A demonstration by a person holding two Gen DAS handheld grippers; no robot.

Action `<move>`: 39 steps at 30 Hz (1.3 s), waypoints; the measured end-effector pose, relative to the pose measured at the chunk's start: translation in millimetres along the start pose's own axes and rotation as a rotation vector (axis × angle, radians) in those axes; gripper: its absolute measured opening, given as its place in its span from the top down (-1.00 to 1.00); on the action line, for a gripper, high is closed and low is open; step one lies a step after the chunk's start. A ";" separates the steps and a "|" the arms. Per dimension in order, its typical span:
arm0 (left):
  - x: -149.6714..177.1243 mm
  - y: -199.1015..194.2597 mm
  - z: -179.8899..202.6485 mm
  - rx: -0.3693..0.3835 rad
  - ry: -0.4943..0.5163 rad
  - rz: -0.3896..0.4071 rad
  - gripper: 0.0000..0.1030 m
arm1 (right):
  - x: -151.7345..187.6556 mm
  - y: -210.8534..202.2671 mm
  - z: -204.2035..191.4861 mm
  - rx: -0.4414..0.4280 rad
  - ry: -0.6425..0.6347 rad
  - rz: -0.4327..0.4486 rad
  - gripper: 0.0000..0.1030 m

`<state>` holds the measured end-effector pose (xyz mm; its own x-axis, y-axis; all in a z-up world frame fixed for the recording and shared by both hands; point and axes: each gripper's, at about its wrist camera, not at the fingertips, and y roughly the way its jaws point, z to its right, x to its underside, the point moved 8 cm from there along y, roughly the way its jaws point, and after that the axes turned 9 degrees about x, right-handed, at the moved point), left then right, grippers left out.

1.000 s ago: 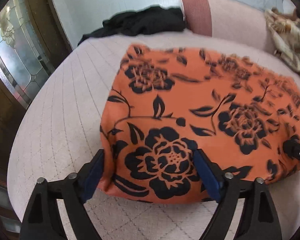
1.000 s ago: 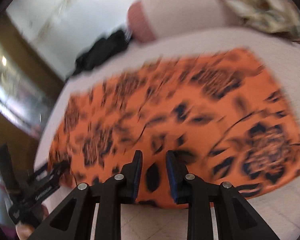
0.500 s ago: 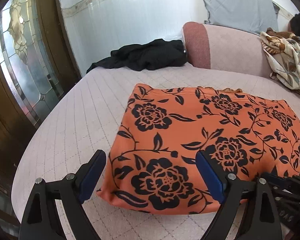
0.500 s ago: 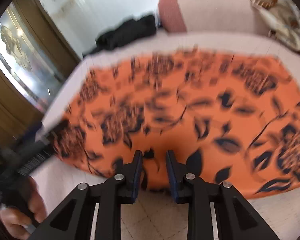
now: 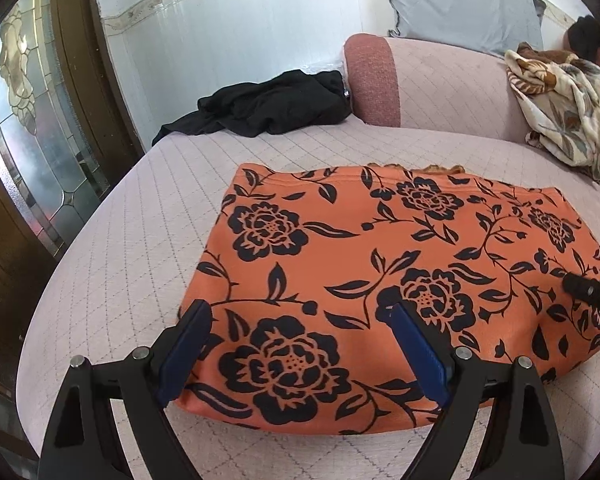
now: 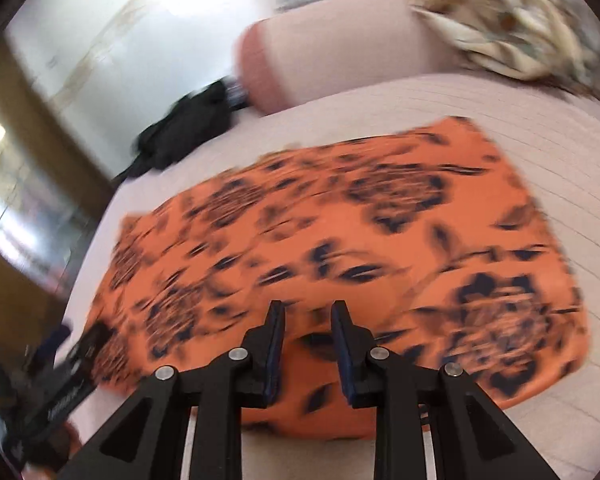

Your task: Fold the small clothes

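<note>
Lying flat, folded orange floral garment [image 5: 380,280], long axis left-right

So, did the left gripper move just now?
Yes. The left gripper lifted and drew back: the orange flowery cloth looks smaller, and more wall shows above the black clothes.

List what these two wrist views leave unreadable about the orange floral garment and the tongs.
- Orange floral garment: right end cut off by the left wrist view's edge; its print is smeared by motion blur in the right wrist view.
- Right tongs: blur hides whether they touch the cloth.
- Layers under the garment's top face: hidden in both views.
</note>
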<state>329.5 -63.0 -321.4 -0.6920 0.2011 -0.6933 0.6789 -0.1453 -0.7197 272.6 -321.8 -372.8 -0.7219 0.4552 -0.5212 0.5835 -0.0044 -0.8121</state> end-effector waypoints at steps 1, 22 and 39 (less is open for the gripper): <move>0.9 2.1 2.3 0.002 0.007 -0.006 -0.78 | -3.2 3.5 15.2 0.031 0.042 -0.012 0.46; 21.3 35.7 21.7 0.025 0.043 -0.133 -0.78 | 0.6 11.3 49.7 0.049 0.103 -0.070 0.49; 22.2 11.5 -1.5 0.115 -0.086 -0.142 -0.78 | 27.5 15.7 -28.1 -0.054 -0.107 -0.108 0.48</move>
<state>322.3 -58.7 -345.1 -0.8008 0.1447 -0.5811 0.5434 -0.2324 -0.8067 272.3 -284.3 -392.5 -0.8156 0.3526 -0.4588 0.5171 0.0883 -0.8514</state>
